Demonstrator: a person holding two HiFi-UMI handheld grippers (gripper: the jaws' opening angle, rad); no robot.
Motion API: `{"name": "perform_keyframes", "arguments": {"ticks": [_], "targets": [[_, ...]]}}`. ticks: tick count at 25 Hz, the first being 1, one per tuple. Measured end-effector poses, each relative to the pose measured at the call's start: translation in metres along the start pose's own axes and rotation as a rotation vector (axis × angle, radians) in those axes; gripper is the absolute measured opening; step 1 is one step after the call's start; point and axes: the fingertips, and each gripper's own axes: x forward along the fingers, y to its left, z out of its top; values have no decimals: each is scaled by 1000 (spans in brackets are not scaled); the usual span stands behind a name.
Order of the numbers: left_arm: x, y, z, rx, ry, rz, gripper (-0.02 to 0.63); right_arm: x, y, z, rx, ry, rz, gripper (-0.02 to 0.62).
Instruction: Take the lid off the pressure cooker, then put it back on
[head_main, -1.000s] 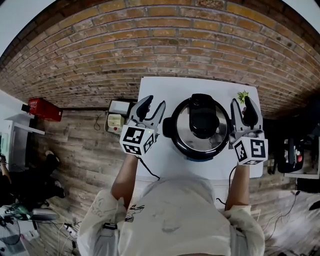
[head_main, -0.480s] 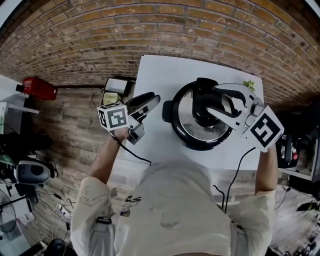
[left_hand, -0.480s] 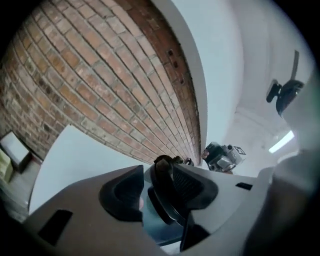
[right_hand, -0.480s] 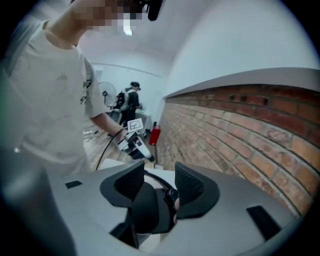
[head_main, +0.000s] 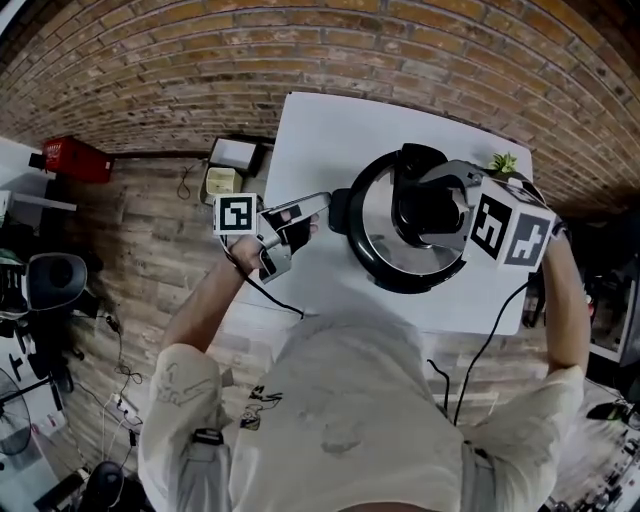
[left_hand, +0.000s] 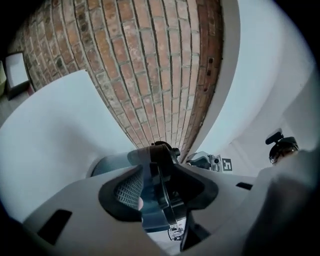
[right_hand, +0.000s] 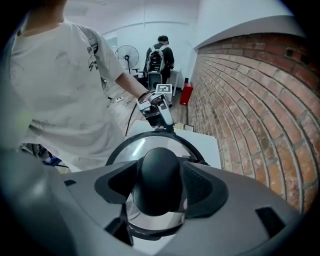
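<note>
My right gripper (right_hand: 160, 186) points steeply down over the lid (right_hand: 131, 150), and the black knob (right_hand: 159, 167) sits squarely between its jaws. Those jaws have just been opening. The pads stand just beside the knob on either side, and I see no firm press yet, so I call this gripper open and not yet holding anything. The lid is still seated on the cooker (head_main: 405, 262).

My left gripper (left_hand: 161, 192) lies level with its jaws wide apart. The cooker's side handle (left_hand: 161, 165) stands upright in the gap between them, with the cooker body just beyond the tips. I see nothing clamped there either.

I judge that the step in hand is to get a grip before the lid comes off. I would close the right jaws slowly, keeping the knob centred so both pads meet it together. The knob is rounded and smooth, and an off-centre pinch could squeeze it out of the jaws. I would close the left jaws on the side handle first, to hold the pot steady on the table (head_main: 330, 140). A lid like this probably needs a turn to unlock before it lifts, so I would turn gently and feel for it to free. Pulling straight up could drag the whole cooker.

Past the pot, beyond both pairs of jaws, there is only bare tabletop and then the brick wall (head_main: 300, 60).
</note>
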Motion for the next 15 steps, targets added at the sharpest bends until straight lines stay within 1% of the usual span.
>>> {"name": "perform_keyframes", "arguments": {"ticks": [3,5,7,8,10,12,15], "targets": [[8,-2,-12,-29,38,-45,204,7,3,-7,23,51,42,305],[14,-1,-18,-26,66,-55,204,13,5,-12,26,92,65,307],[19,1,-23,-32,90,-61,197,15,6,-11,30,107,82,310],[20,2,-24,-47,90,-64,187,15,6,-10,34,111,88,310],[19,5,-24,-91,69,-78,134,16,5,-9,45,120,98,311],[17,5,-23,-113,47,-95,130,18,5,-9,66,136,116,313],[18,4,-23,-114,38,-109,127,19,5,-11,101,140,148,308]]}}
